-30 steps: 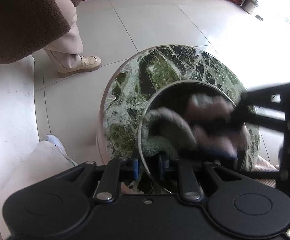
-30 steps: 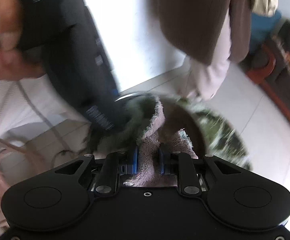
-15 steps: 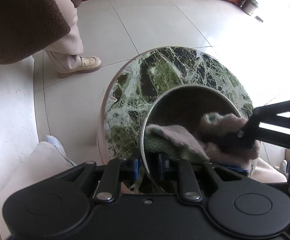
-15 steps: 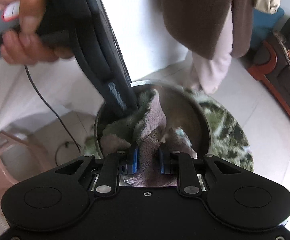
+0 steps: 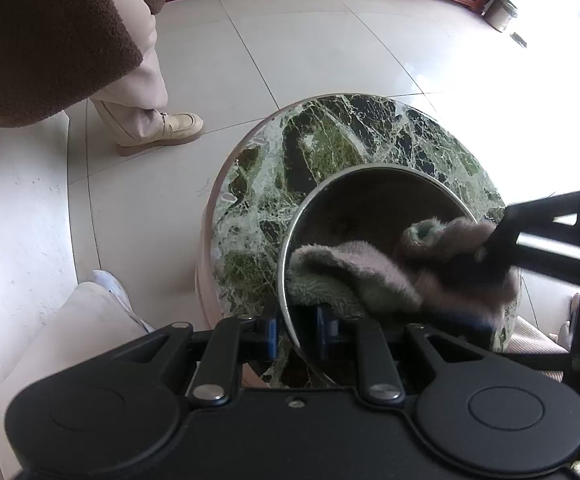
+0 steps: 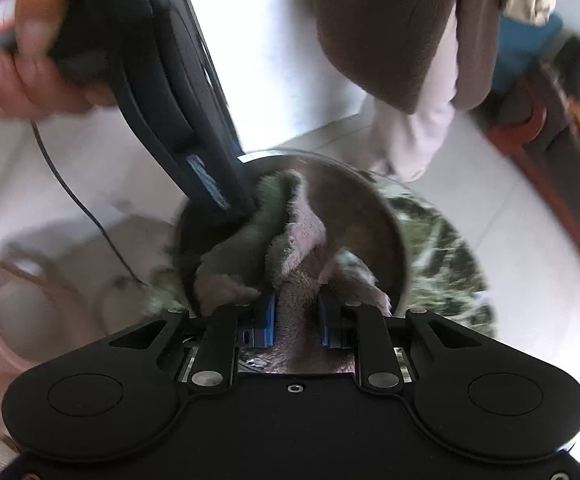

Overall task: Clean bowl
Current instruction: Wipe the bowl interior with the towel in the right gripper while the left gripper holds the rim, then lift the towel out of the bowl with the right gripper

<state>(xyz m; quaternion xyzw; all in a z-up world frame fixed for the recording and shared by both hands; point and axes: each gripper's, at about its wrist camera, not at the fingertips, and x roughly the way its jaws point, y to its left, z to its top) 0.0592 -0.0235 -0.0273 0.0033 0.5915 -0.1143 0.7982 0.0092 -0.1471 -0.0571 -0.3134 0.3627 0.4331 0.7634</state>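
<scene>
We are counting 1 round steel bowl (image 5: 373,196), shiny and smooth, sitting at the near edge of 1 round green marble table (image 5: 309,148) veined with white. We are seeing 1 fluffy grey-pink cloth (image 6: 301,236) bunched inside it. Our left gripper (image 5: 295,330) is pinching the bowl's near rim between nearly closed jaws. Our right gripper (image 6: 295,320) is clamping the cloth, jaws narrow, inside the bowl.
</scene>
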